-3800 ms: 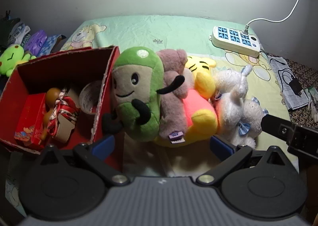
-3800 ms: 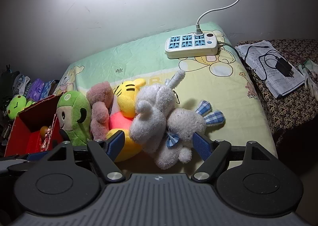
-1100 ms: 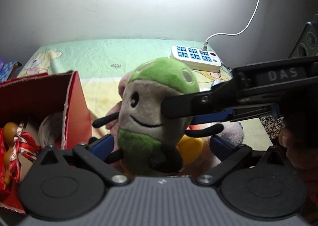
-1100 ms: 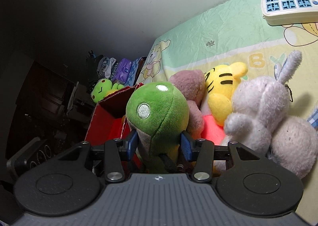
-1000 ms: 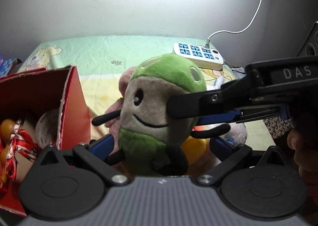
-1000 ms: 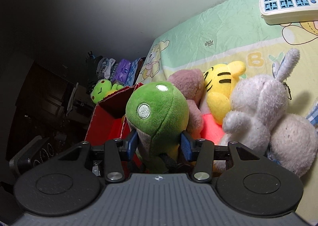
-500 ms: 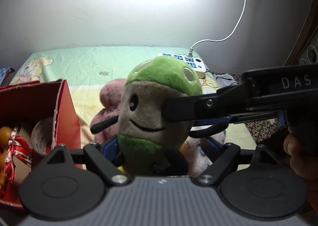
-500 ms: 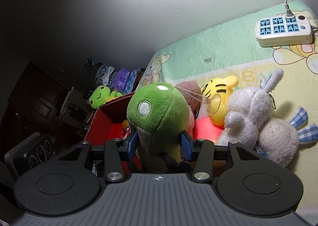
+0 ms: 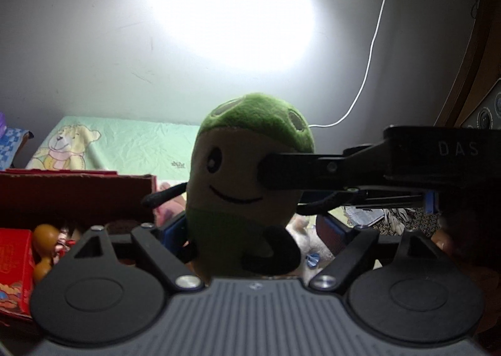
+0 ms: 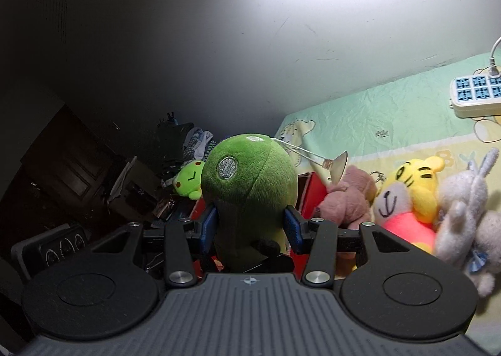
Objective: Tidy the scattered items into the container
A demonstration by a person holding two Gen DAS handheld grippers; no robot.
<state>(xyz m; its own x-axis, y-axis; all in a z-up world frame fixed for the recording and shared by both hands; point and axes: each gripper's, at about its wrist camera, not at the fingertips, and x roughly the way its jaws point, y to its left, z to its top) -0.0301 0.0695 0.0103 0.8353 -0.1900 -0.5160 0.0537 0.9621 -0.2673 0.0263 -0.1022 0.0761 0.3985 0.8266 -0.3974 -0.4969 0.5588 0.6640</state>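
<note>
My right gripper (image 10: 250, 227) is shut on the green plush toy (image 10: 250, 186) and holds it up above the bed. In the left wrist view the same green plush (image 9: 247, 168) faces me, with the right gripper's finger (image 9: 300, 172) pressed on its side. My left gripper (image 9: 253, 230) has its jaws on both sides of the plush's lower body; I cannot tell whether they press on it. The red box (image 9: 78, 186) sits at the left with small items inside. A pink bear (image 10: 347, 196), a yellow tiger (image 10: 410, 196) and a white rabbit (image 10: 463, 208) lie on the bed.
A white power strip (image 10: 476, 96) with its cable lies on the green bedsheet (image 10: 375, 117) near the wall. A small green frog plush (image 10: 188, 180) sits among clutter beyond the box. Papers (image 9: 369, 215) lie at the bed's right side.
The green plush has been lifted higher off the bed in the right gripper. Both cameras have risen and tilted up. The left gripper's jaws have come in around the plush's lower body.
</note>
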